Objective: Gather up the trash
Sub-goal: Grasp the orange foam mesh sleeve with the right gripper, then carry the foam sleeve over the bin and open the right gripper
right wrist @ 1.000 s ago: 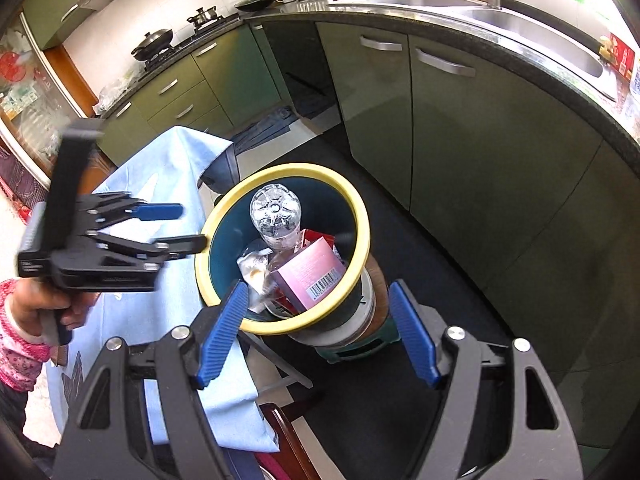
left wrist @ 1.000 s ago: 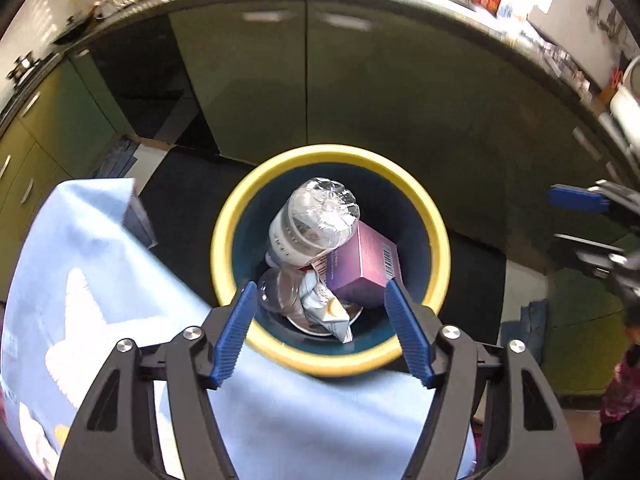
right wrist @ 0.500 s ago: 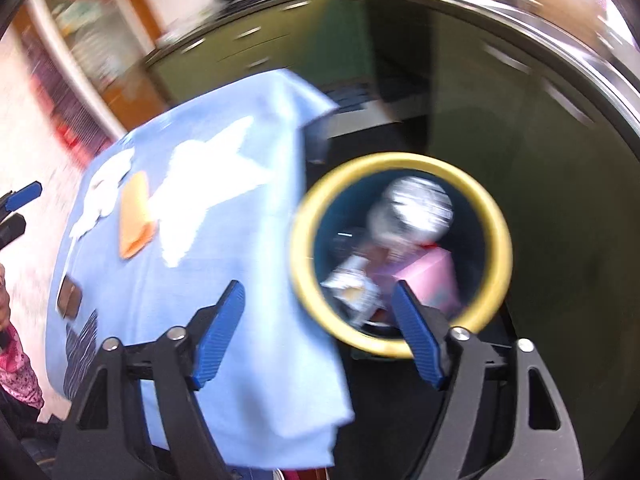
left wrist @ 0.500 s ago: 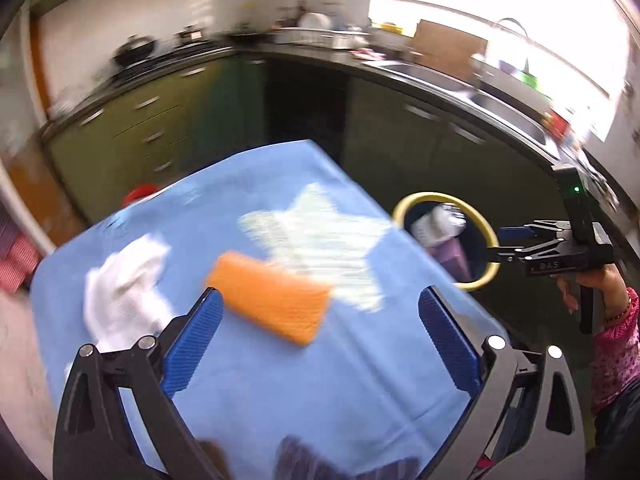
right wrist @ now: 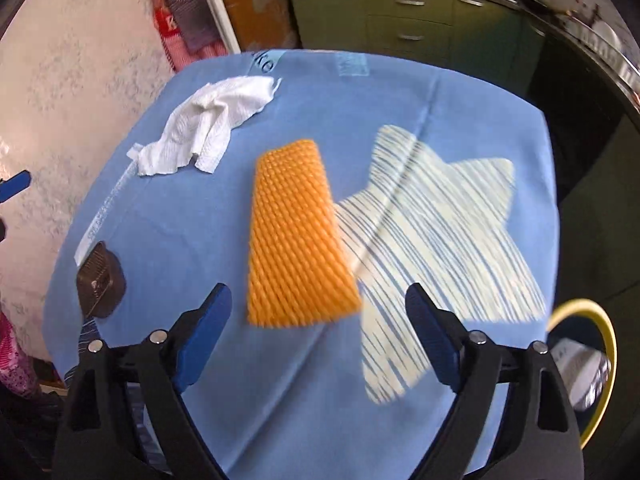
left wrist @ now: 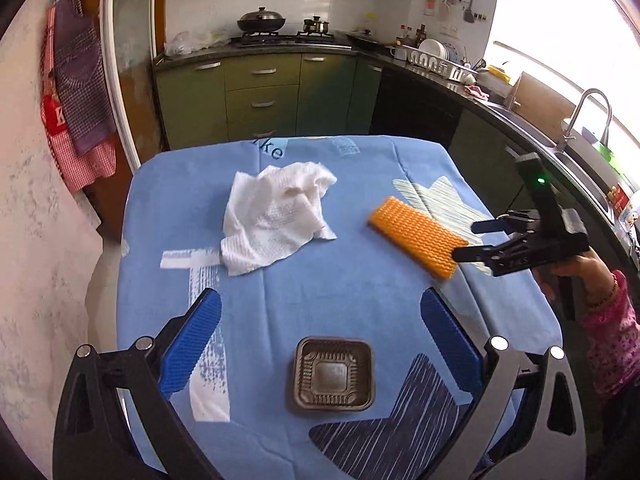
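The right gripper [right wrist: 318, 316], jaws just spreading wide and empty, is hovering nearest the orange foam net [right wrist: 298, 236] on the blue-clothed surface [right wrist: 200, 380], whose long axis is running straight away from those jaws, just ahead.

Green cabinets [left wrist: 262, 92], pots on stove [left wrist: 262, 24], faucet [left wrist: 592, 114].

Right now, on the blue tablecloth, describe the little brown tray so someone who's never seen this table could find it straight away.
Find the table with the blue tablecloth. At its near edge, between the fingers of the open left claw, lies the brown plastic tray. It is small, square, dark and ribbed, unlike the crumpled white paper towel and the flat orange foam net farther off.
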{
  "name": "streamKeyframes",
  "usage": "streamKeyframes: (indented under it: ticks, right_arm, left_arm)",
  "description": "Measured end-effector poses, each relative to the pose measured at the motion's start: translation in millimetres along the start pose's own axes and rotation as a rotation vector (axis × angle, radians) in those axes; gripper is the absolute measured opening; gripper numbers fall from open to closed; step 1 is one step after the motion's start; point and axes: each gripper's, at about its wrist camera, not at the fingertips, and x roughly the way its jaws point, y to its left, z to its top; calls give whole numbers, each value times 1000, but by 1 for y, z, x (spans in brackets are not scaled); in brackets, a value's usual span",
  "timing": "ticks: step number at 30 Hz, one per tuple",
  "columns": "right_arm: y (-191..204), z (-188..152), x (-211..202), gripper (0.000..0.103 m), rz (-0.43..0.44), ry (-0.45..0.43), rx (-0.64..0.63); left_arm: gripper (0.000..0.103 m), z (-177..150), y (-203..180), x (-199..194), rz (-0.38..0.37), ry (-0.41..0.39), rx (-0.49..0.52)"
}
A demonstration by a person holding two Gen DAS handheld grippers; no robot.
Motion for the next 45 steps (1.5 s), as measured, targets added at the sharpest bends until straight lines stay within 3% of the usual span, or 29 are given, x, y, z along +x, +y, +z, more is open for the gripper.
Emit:
streamKeyframes:
  ticks: [12, 18, 20, 25, 38, 45]
  right_arm:
    - [23, 20, 47, 82, -75, 84, -77]
    - [25, 23, 45, 58, -89, 68, -67]
    - [23, 24, 42, 40, -76, 64, -53]
    - [23, 25, 25, 13, -67, 19, -37]
    - [18, -8, -44, 12, -63, -91, 9]
    - [-55, -64, -105, 12, -198, -128, 192]
  left_arm:
    - [98, -7, 10, 8, -8, 10, -29]
    - [98, -9, 17, 8, -4, 11, -48]
    - [98, -9, 19, 9, -4, 11, -52]
    - [98, -9, 20, 8, -1, 5, -53]
    - [98, -6, 5, 1, -11, -10, -11]
    - [98, -2, -15, -1, -36, -19, 33]
